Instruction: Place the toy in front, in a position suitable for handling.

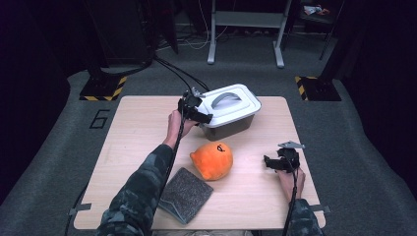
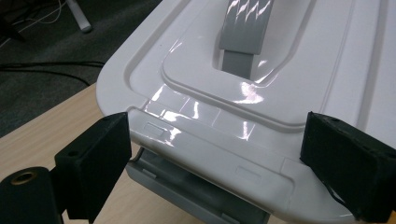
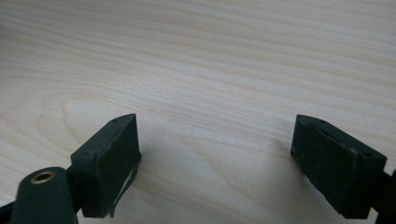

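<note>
**Q:** Step in hand — which one does the panel record?

**R:** Approach to the latch. The left gripper [image 1: 202, 117] sits at the near left end of the white-lidded box [image 1: 231, 109], which stands at the far middle of the table [image 1: 133, 132]. In the left gripper view its jaws stand wide apart on either side of the lid's end flap [image 2: 210, 158], with the grey clasp [image 2: 187, 189] hanging just below; no pad presses on the plastic yet. The lid [image 2: 299, 70] looks fully seated, its grey handle [image 2: 243, 32] lying flat in the recess.

**Q:** And the other hand?

**R:** The right gripper [image 1: 275, 162] rests low over bare wood at the near right of the table, well apart from the box. Its jaws are spread, with nothing between them but wood grain [image 3: 215, 93].

**Q:** What does the next move call for?

**R:** By judgement, a short advance so that one pad catches under the flap's lower edge, then a lift to release it. The flap is glossy and shallow, so a square, low contact seems wise; a steadying hold from the right gripper may be needed if the box slides.

**Q:** Bystanders?

**R:** An orange plush toy [image 1: 213, 160] near the table's centre and a grey cloth [image 1: 185, 194] at the near edge, both clear of the box.
</note>
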Available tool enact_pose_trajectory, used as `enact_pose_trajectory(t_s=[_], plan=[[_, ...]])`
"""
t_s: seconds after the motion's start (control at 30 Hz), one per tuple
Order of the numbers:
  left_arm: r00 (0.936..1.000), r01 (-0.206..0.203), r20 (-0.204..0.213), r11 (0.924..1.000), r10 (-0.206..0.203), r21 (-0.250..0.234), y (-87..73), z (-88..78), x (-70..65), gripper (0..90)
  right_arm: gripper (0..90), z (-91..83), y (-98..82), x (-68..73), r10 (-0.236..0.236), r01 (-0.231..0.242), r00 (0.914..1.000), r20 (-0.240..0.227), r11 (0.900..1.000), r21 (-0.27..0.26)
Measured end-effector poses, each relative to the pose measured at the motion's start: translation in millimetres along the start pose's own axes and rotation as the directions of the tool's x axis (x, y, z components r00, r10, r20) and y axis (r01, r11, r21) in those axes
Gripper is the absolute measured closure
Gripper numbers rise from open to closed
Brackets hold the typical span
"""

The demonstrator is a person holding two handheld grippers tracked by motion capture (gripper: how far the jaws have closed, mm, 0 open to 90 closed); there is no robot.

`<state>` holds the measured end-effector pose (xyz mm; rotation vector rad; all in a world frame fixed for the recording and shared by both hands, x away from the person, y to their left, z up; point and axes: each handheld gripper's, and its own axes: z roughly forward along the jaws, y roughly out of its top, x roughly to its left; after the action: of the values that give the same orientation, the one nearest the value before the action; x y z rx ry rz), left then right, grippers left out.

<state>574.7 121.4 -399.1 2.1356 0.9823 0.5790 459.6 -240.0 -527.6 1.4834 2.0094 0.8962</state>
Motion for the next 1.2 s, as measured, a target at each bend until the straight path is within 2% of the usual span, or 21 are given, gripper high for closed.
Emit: enact_pose_trajectory(t_s=[0.07, 0.17, 0.33, 0.6, 0.8, 0.93, 1.03, 1.07, 1.1, 1.17, 1.2], plan=[[0.9998, -0.012, -0.015, 0.9999, 0.012, 0.007, 0.2, -1.3, 1.3, 8.5, 14.5, 0.0, 0.0, 0.0, 0.0, 0.0, 1.0, 0.0, 1.0, 0.0], [0.9998, -0.009, -0.019, 1.0, 0.009, 0.005, -0.9, -1.8, 3.9, 8.5, 14.5, 0.0, 0.0, 0.0, 0.0, 0.0, 1.0, 0.0, 1.0, 0.0], [0.9998, -0.007, -0.02, 1.0, 0.007, 0.002, -4.0, -4.1, 9.4, 8.5, 14.5, 0.0, 0.0, 0.0, 0.0, 0.0, 1.0, 0.0, 1.0, 0.0], [0.9998, 0.018, -0.01, 0.9998, -0.018, 0.002, -10.8, -8.7, 19.2, 8.5, 14.5, 0.0, 0.0, 0.1, 0.0, 0.0, 1.0, 0.001, 1.0, 0.0], [0.9998, 0.006, -0.016, 1.0, -0.006, 0.005, -11.8, -11.0, 23.2, 9.8, 14.5, 0.0, 0.0, 0.1, 0.001, -0.001, 1.0, 0.001, 1.0, 0.0], [0.9998, 0.018, 0.005, 0.9987, -0.018, -0.049, -9.0, -11.0, 21.5, 13.4, 14.5, 0.0, 0.0, 0.2, 0.0, 0.0, 1.0, 0.0, 1.0, 0.0], [0.9989, 0.026, 0.04, 0.9982, -0.024, -0.055, -3.1, -5.4, 18.5, 15.4, 14.4, 0.0, 0.0, 0.0, 0.001, -0.001, 1.0, 0.0, 1.0, 0.0], [0.9987, 0.01, 0.051, 0.999, -0.008, -0.043, -0.6, -3.5, 18.0, 15.4, 14.4, 0.0, 0.0, 0.0, 0.001, -0.001, 1.0, 0.0, 1.0, 0.0], [0.9982, 0.015, 0.059, 0.9989, -0.012, -0.044, 1.7, -0.5, 16.0, 16.9, 14.5, 0.1, 0.0, 0.1, -0.001, 0.001, 1.0, 0.0, 1.0, 0.0], [0.9977, -0.001, 0.068, 0.9986, 0.005, -0.053, 5.1, 3.5, 12.9, 19.3, 14.5, 0.1, 0.1, 0.0, 0.0, 0.0, 1.0, 0.0, 1.0, 0.0], [0.9968, 0.009, 0.08, 0.9986, -0.005, -0.052, 6.9, 5.8, 12.2, 20.5, 14.5, 0.0, 0.0, 0.0, 0.0, 0.0, 1.0, 0.0, 1.0, 0.0]])
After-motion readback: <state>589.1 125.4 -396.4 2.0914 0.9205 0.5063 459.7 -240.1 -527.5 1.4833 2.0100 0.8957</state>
